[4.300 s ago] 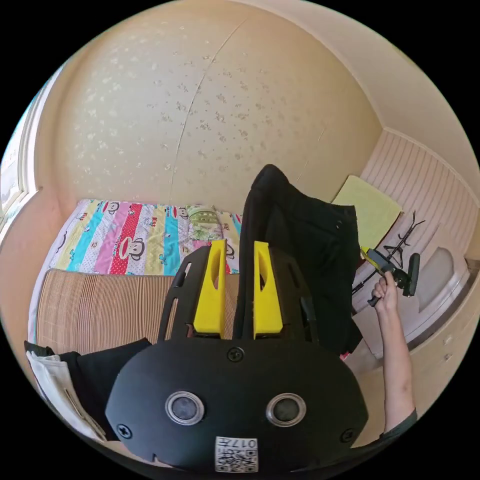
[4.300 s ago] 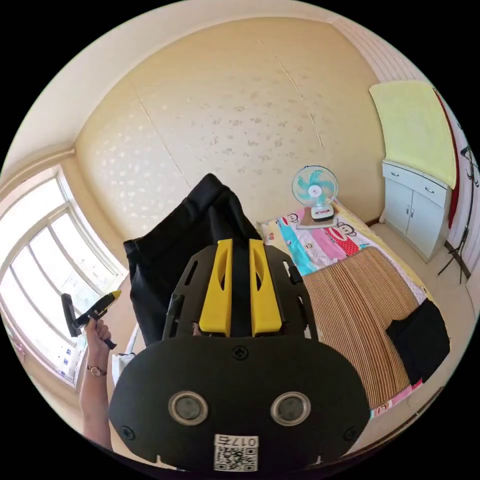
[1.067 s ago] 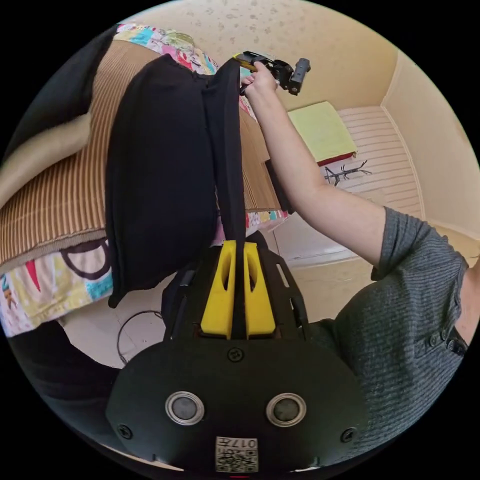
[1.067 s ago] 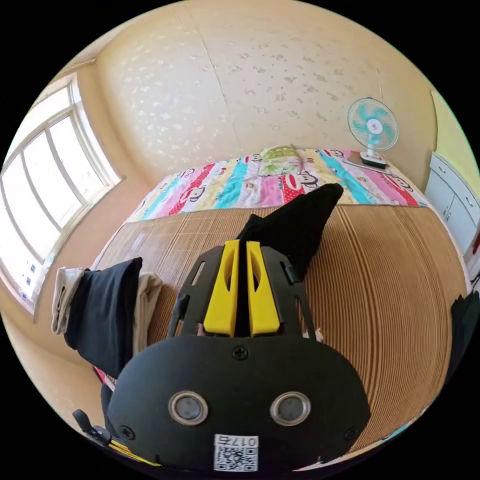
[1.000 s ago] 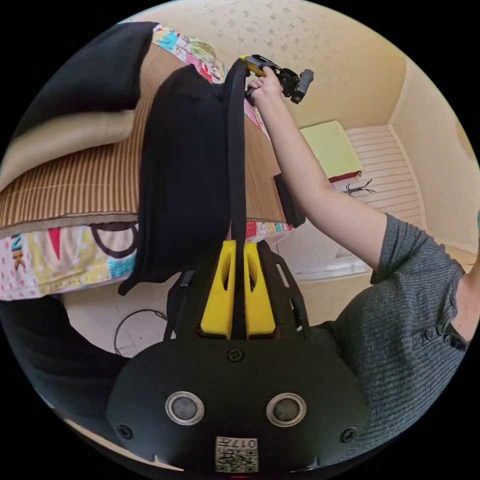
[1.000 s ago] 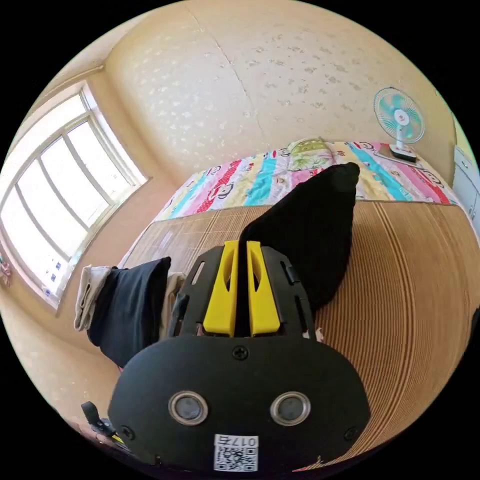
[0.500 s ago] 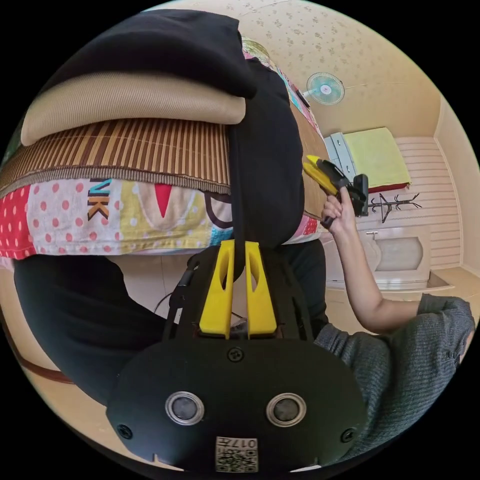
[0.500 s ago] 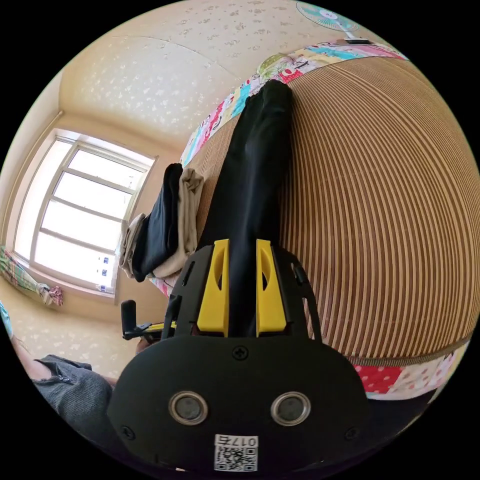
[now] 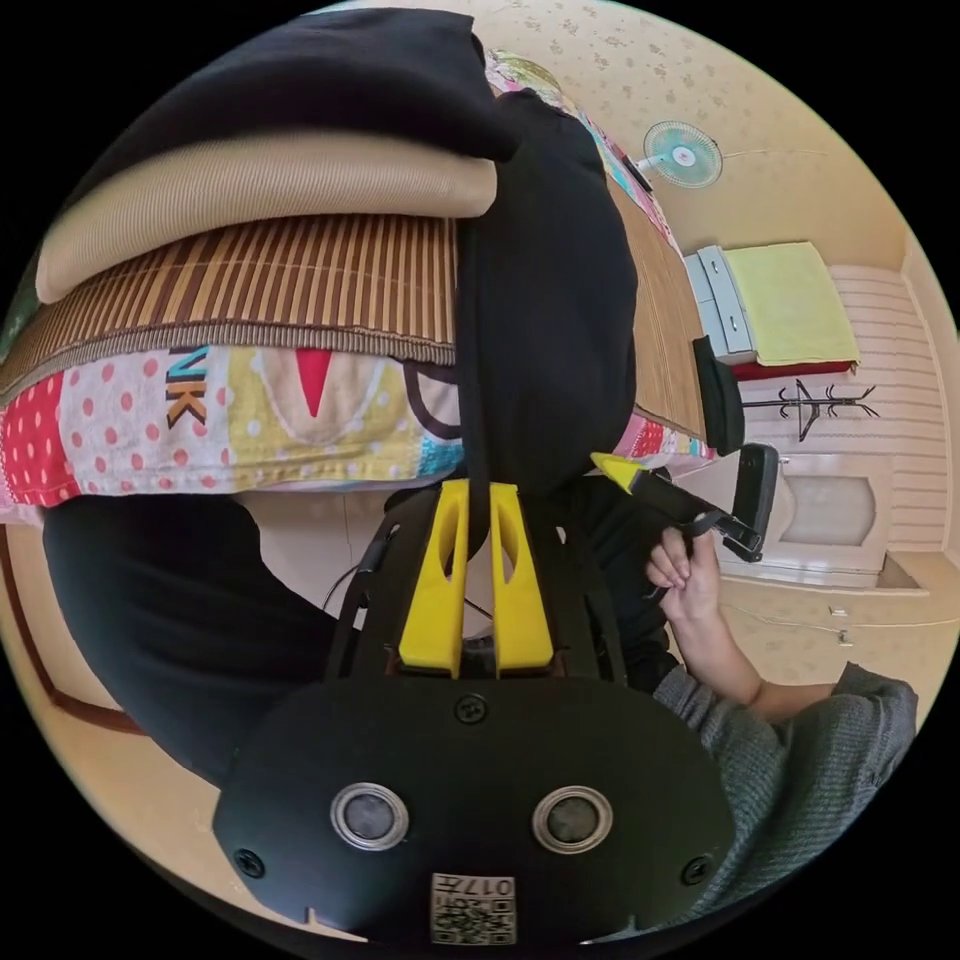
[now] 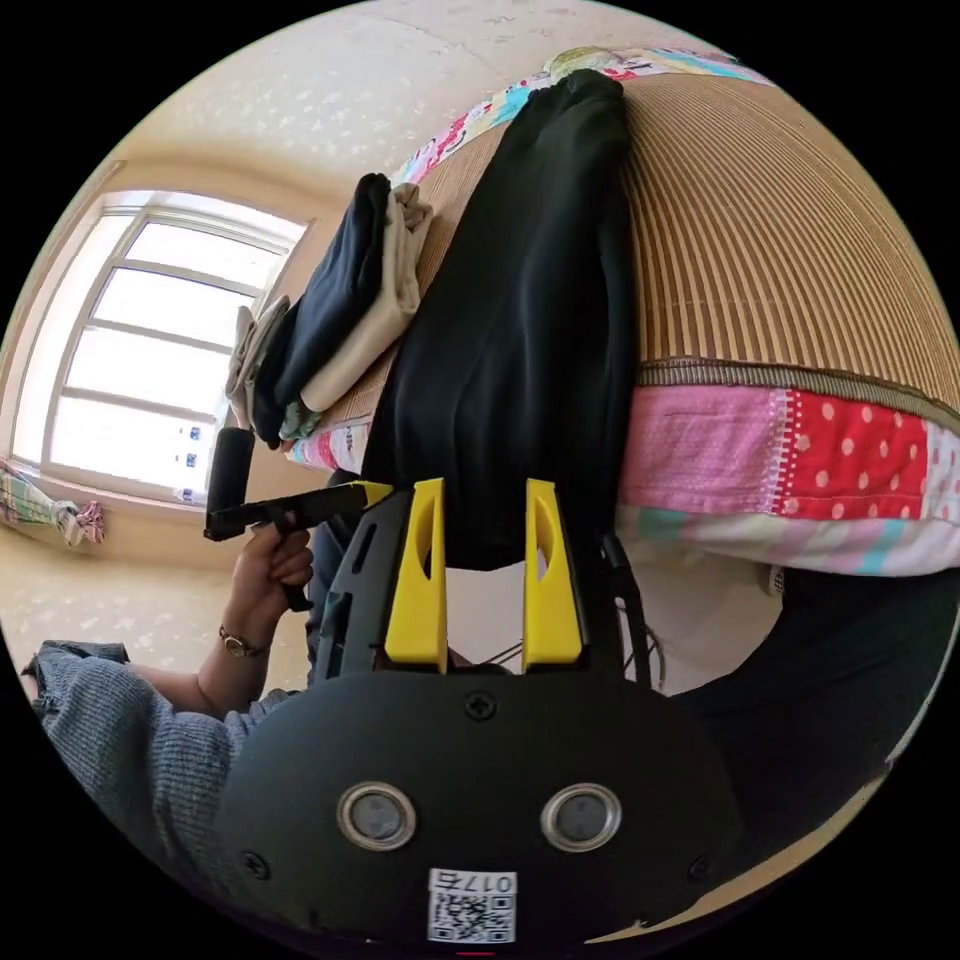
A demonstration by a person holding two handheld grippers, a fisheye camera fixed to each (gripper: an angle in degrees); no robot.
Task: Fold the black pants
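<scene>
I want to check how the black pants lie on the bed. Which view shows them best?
The right gripper view: the black pants run along the bamboo mat and hang over the bed edge. The left gripper view shows them edge-on, partly behind the left tool.

Striped bamboo mat (image 10: pixel 800 260) over a patterned bedsheet (image 9: pixel 230 420); folded clothes stack (image 10: pixel 330 300) at its edge; fan (image 9: pixel 682 155) beyond, window (image 10: pixel 150 340) nearby.
</scene>
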